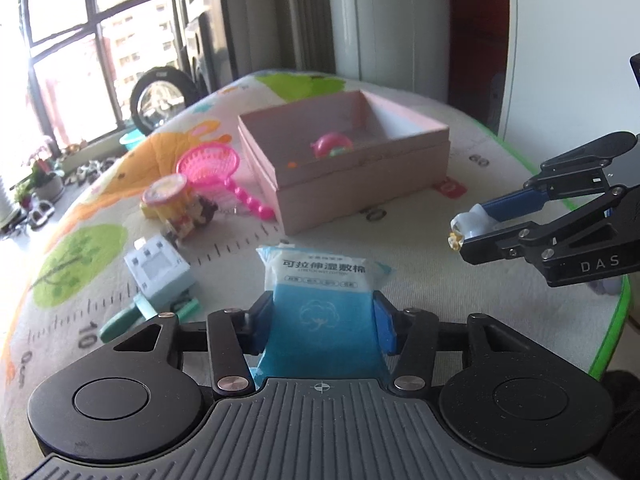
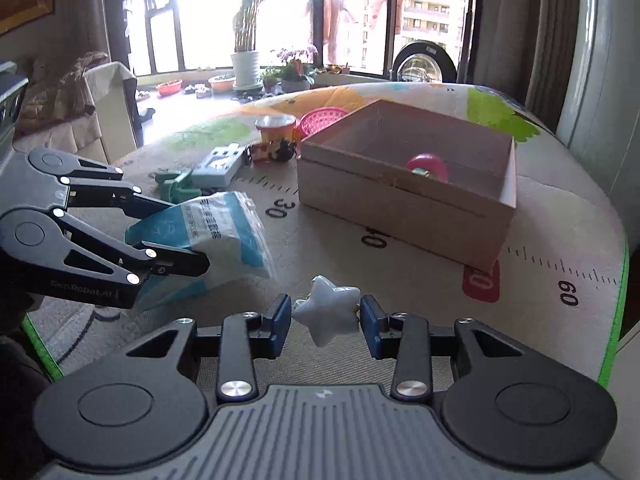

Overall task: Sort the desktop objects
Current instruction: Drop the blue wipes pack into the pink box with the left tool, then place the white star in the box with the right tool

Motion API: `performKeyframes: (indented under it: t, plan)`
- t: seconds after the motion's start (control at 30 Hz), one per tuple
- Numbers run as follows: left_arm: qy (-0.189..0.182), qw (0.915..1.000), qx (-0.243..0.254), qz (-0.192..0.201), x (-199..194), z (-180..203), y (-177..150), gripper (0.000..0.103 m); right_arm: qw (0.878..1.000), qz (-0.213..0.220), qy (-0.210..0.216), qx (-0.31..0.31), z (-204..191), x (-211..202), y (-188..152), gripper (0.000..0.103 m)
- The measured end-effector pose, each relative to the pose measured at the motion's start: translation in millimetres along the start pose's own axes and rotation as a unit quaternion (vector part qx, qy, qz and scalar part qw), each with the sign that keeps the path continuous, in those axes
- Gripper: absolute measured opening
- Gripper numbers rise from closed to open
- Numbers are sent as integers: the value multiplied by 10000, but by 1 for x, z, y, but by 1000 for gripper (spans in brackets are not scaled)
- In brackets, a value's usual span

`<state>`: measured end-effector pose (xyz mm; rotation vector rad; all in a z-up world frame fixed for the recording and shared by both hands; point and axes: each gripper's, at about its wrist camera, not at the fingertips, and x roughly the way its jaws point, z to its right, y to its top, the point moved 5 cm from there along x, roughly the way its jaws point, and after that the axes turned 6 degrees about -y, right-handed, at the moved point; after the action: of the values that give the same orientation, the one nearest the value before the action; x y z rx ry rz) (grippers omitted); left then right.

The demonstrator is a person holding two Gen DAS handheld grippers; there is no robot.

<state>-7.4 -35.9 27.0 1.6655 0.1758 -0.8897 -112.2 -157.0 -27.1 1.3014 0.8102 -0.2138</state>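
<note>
Left gripper [image 1: 324,320]: narrowed onto a blue-and-white cotton pad packet [image 1: 324,300], blue pads pressing its two sides; the packet stands upright between the fingers, its lower part squeezed in.
Right gripper [image 2: 326,316]: closed partway on a pale star-shaped object [image 2: 328,310], a pad touching it on each side; the star is held above the mat.
Play mat [image 1: 420,248]: printed with ruler marks and cartoon trees, covering the table under both grippers.
Near left of the packet: a white and mint block toy [image 1: 156,268] lying on the mat, with a green piece [image 1: 132,316] just beside it.
Middle: a small figure toy [image 1: 192,216] next to a yellow cup with a pink lid [image 1: 164,196]; a pink toy net [image 1: 212,168] just behind them.
Pink box [image 1: 360,188]: open-topped, beyond the packet, well apart from both grippers.
Inside the box: a pink round toy [image 1: 332,146] lying on the bottom.
</note>
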Motion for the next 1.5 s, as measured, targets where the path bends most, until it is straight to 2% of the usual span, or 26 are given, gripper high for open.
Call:
performKeyframes:
  t: [0.13,0.23,0.3,0.33,0.4,0.47,0.53,0.63,0.7,0.8,0.97,1.1,1.27,1.4,1.5]
  plan:
    - [95,9970,207,741,-6,-1,65,55,9973,602,-177,386,32,-30,33,37]
    - [144,9922,274,1207,16,0,117,55,9939,898,-484,428,50,-37,52,37]
    - [206,9913,139,1295,45,-3,144,60,9923,959,-614,480,60,-34,63,37]
    - [272,9918,21,1247,65,-8,154,70,9915,972,-698,516,66,-31,68,37]
    - [464,9931,-194,1057,90,-19,158,74,9899,982,-842,579,76,-27,76,37]
    - [340,9943,-425,912,95,-27,147,78,9887,1002,-926,614,84,-22,81,37]
    - [207,9940,-574,904,84,-33,126,91,9886,989,-927,648,91,-15,87,37]
    - [307,9943,-501,887,64,-36,94,95,9901,844,-814,771,100,7,99,37]
    - [400,9947,-463,824,52,-39,74,95,9912,645,-719,900,103,29,107,37]
    - [575,9947,-503,681,42,-51,47,96,9910,275,-871,974,105,63,113,38]
    - [771,9924,-869,405,32,-77,8,98,9929,49,-698,957,87,93,126,39]
    - [697,9891,-1228,417,28,-89,-5,99,9913,-182,-447,1228,74,132,152,41]
    - [558,9888,-1286,512,22,-89,-13,99,9905,-659,-737,960,66,193,164,44]
    - [576,9859,-1490,504,19,-98,-22,100,9803,-1099,161,1636,71,211,151,44]
    - [545,9841,-1622,484,21,-104,-27,100,9779,-1223,285,1674,71,210,140,44]
